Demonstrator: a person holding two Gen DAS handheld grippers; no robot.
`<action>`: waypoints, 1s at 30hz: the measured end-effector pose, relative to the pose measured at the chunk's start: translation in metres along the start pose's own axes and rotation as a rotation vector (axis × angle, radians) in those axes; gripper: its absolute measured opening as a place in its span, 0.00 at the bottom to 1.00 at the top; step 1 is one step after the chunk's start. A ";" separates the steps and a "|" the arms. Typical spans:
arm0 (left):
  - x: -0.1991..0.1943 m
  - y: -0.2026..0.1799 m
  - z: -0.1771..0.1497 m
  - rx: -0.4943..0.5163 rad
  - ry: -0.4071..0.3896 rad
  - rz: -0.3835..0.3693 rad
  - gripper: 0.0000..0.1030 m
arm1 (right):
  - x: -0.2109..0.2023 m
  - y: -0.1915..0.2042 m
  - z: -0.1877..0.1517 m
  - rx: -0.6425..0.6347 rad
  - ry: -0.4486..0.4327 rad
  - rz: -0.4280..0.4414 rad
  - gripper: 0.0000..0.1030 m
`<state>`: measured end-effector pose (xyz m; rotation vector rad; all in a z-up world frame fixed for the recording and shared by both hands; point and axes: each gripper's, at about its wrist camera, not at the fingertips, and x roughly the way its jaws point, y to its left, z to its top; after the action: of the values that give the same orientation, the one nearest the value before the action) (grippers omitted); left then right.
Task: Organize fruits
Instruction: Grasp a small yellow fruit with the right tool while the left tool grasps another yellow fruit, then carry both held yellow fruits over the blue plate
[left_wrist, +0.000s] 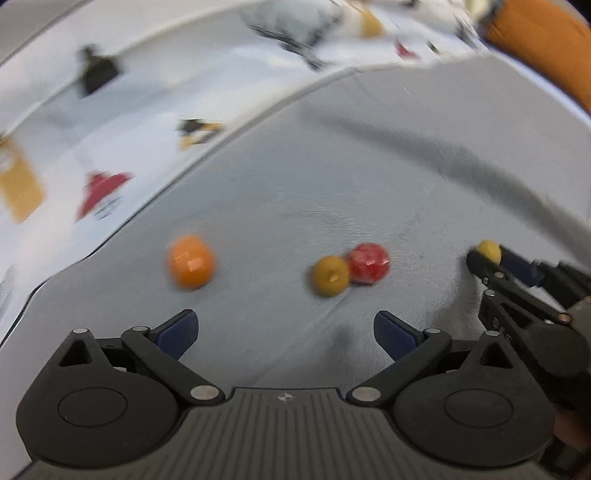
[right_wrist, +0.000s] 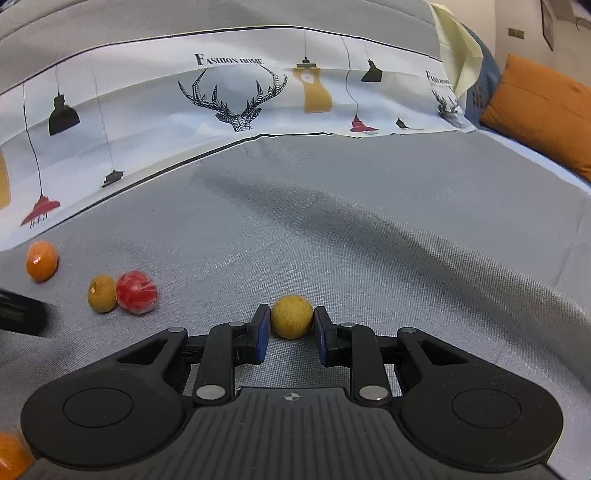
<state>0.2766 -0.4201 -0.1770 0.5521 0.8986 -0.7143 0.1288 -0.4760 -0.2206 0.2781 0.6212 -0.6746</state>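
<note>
On the grey cloth lie an orange fruit (left_wrist: 190, 261) (right_wrist: 41, 260), a small yellow fruit (left_wrist: 330, 275) (right_wrist: 102, 294) and a red fruit (left_wrist: 368, 263) (right_wrist: 136, 291) touching it. My left gripper (left_wrist: 286, 334) is open and empty, hovering short of them; its view is blurred. My right gripper (right_wrist: 291, 325) is shut on a second yellow fruit (right_wrist: 291, 316), its blue pads (right_wrist: 263, 328) pressing both sides, low over the cloth. It also shows at the right of the left wrist view (left_wrist: 491, 264) with that fruit (left_wrist: 488, 250).
A white printed cloth with lamps and a deer head (right_wrist: 236, 96) lies beyond the grey cloth (right_wrist: 369, 229). An orange cushion (right_wrist: 539, 110) sits at the far right. Another orange fruit (right_wrist: 11, 458) peeks in at the bottom left corner.
</note>
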 end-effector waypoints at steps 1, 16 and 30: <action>0.009 -0.003 0.002 0.012 0.007 -0.002 0.91 | 0.000 0.001 0.000 0.002 -0.001 -0.001 0.25; -0.047 0.012 -0.008 -0.074 -0.065 -0.080 0.26 | -0.008 -0.009 0.000 0.072 -0.068 -0.080 0.25; -0.334 0.071 -0.187 -0.345 -0.126 0.075 0.26 | -0.297 0.008 -0.013 -0.055 -0.215 0.309 0.25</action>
<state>0.0941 -0.1374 0.0191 0.2300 0.8558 -0.5056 -0.0530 -0.3170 -0.0478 0.2399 0.3797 -0.3830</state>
